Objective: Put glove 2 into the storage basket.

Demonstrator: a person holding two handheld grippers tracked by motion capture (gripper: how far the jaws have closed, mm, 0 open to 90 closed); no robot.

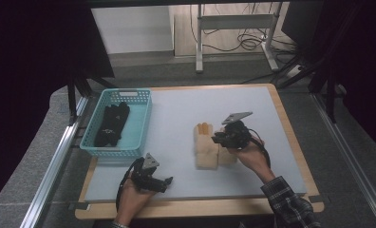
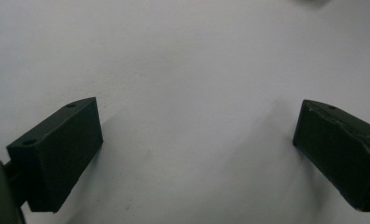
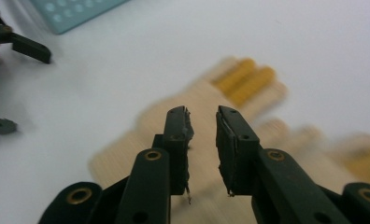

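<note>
Pale table mat (image 1: pixel 176 114), teal basket (image 1: pixel 141 124) at its left end with dark cloth (image 1: pixel 111 124) inside; beige gloves (image 1: pixel 207 151) with yellow fingertips flat mid-mat; right gripper (image 1: pixel 218 138) just above them, jaws slightly apart, nothing between; left gripper (image 1: pixel 169 181) near front edge, jaws wide apart, nothing held

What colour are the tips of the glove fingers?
Yellow-orange fingertips on a beige glove; the right gripper view shows them best.
</note>
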